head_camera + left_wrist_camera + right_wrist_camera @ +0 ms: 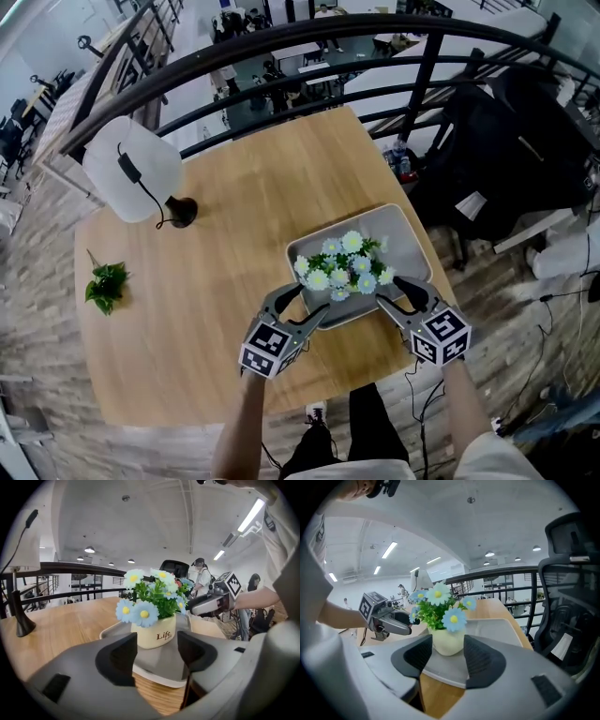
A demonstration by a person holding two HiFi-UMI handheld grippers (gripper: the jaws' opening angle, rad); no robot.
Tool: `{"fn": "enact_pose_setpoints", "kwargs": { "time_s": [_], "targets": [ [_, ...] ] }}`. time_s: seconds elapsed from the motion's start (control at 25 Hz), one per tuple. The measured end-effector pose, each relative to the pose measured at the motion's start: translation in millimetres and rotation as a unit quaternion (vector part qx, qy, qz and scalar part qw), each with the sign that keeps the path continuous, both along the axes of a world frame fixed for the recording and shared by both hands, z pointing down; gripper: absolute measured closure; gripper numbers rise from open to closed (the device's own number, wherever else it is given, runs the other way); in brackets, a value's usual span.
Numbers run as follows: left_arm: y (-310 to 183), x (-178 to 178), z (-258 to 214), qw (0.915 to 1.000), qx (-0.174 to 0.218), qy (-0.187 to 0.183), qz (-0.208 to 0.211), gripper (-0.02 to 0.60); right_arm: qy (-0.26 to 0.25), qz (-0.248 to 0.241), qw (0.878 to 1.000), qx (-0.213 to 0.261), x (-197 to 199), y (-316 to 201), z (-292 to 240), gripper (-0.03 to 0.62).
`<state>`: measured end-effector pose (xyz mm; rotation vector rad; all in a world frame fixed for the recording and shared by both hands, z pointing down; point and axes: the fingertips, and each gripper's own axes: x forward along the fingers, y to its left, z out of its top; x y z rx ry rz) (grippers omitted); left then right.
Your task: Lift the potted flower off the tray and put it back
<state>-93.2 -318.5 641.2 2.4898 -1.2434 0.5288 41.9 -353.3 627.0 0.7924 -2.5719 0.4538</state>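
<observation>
1 rounded cream pot (153, 632), rectangular tray (401, 242)

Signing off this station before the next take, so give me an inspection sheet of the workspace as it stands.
Surface: wooden table.
Job's things: potted flower upright on the grey tray.
Clutter: white lamp, green sprig, both apart from the tray.
Grippers: left gripper and right gripper open by the tray's near edge, neither touching the potted flower.
Cables: lamp cord down the shade; cables on the floor.
Surroundings: black railing, office chair.
</observation>
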Motion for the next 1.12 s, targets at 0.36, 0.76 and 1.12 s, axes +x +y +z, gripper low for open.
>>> {"fn": "enact_pose_setpoints", "kwargs": {
  "time_s": [0.36,0.76,1.12],
  "targets": [
    [-19,-1,15,1.0000,0.001,0.007,0.002,0.265,0.019,-0.061,0.998,0.016,-16,-17,24,0.295],
    [-29,3,29,0.9989,-0.006,-0.009,0.045,0.248,0.048,-0.126,0.990,0.037,-30,-31,39,0.228],
    [-35,12,31,0.9976,-0.010,0.011,0.068,0.233,0.047,-0.213,0.975,0.032,-40,-27,49,0.171]
  ]
}}
